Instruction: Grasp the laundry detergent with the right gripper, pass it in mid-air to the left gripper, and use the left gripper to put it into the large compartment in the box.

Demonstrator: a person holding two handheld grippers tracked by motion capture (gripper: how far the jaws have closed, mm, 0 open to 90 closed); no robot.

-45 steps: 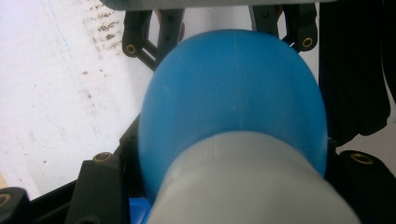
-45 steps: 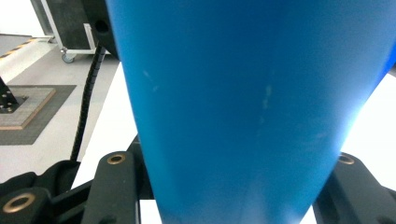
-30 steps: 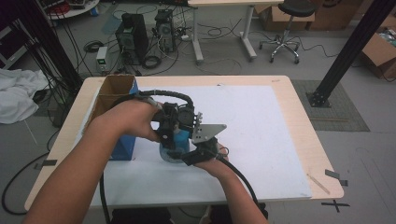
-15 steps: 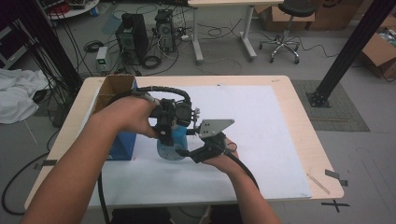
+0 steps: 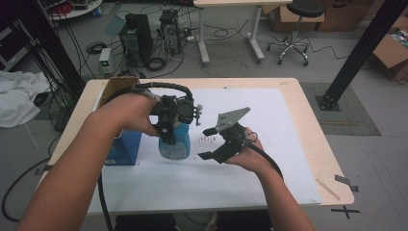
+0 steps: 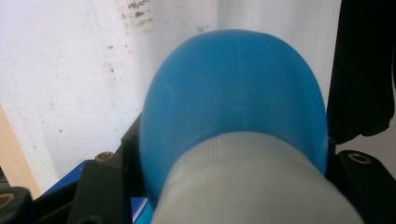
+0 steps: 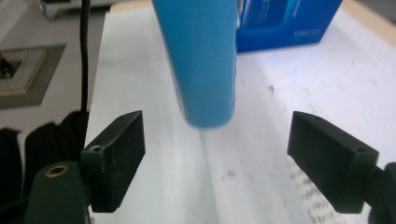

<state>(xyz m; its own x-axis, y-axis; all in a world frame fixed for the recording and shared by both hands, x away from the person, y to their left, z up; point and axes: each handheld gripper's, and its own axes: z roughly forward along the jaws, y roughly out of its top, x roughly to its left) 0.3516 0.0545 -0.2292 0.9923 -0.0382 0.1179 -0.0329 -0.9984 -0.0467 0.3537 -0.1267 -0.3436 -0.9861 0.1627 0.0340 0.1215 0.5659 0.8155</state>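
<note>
A blue bottle [image 5: 174, 143] with a pale neck hangs bottom-down above the white sheet [image 5: 269, 125]. My left gripper [image 5: 169, 131] is shut on it near the neck. In the left gripper view the bottle [image 6: 233, 93] bulges out between the jaws of the left gripper [image 6: 233, 172]. My right gripper [image 5: 207, 143] is just right of the bottle, and its jaws have just been opening. In the right gripper view the gripper [image 7: 219, 140] stands open with nothing between the jaws. The bottle [image 7: 201, 60] hangs a little beyond them.
A blue box [image 5: 122, 147] lies on the sheet left of the bottle, seen also as the blue box [image 7: 280, 23] behind it. A cardboard box [image 5: 115, 86] stands at the table's back left. Dark specks [image 5: 207, 139] mark the sheet.
My right gripper has drawn away from the bottle, rightward and up, and its jaws have spread wider. The left gripper with the bottle has barely moved.
</note>
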